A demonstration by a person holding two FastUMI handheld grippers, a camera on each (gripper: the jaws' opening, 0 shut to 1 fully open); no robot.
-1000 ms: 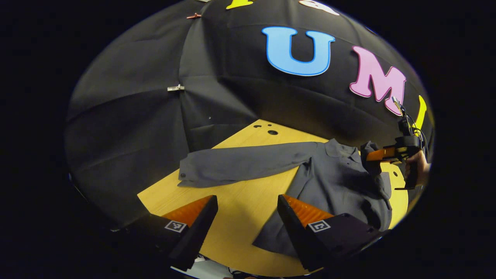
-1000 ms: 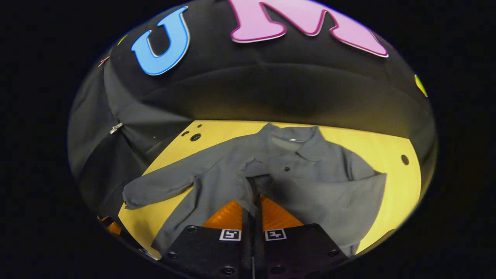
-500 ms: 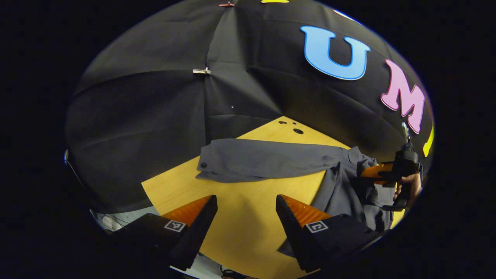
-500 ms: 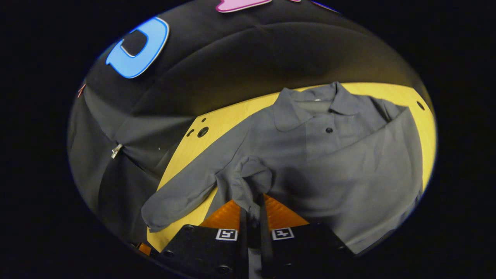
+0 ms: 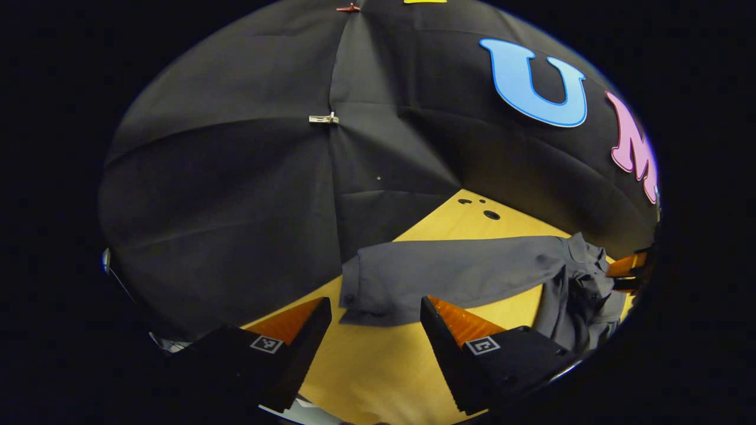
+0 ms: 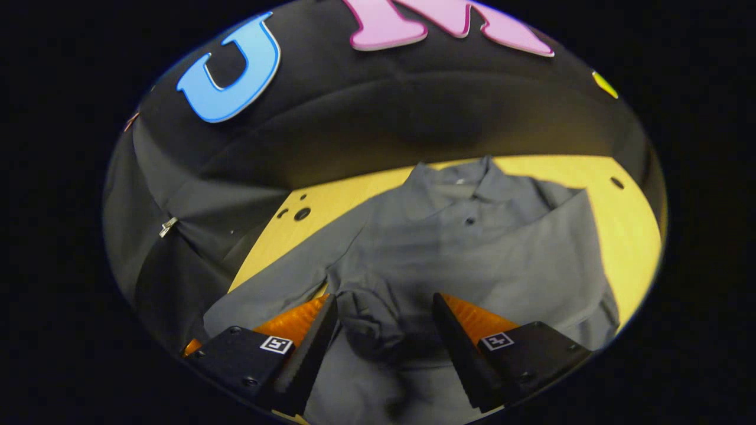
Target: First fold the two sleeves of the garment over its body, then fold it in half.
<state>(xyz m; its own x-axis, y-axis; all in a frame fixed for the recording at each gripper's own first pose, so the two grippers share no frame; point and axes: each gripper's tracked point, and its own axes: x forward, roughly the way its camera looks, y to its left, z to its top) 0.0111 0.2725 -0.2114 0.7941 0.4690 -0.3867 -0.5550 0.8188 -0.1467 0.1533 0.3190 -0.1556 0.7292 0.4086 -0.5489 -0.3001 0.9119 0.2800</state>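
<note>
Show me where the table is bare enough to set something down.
Bare wood on the table lies in front of the outstretched sleeve, below the left gripper. A strip by the holes runs between wall and sleeve, and another beyond the folded sleeve. The middle is crowded by the garment.

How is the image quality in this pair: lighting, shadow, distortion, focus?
Left gripper view: fisheye bends the table edge; the outstretched sleeve is sharp and evenly lit, while the shirt body at the rim is dim and squeezed. Right gripper view: the shirt is sharp, the bunched cuff between the open fingers sits in shadow, and the wall curves strongly.
</note>
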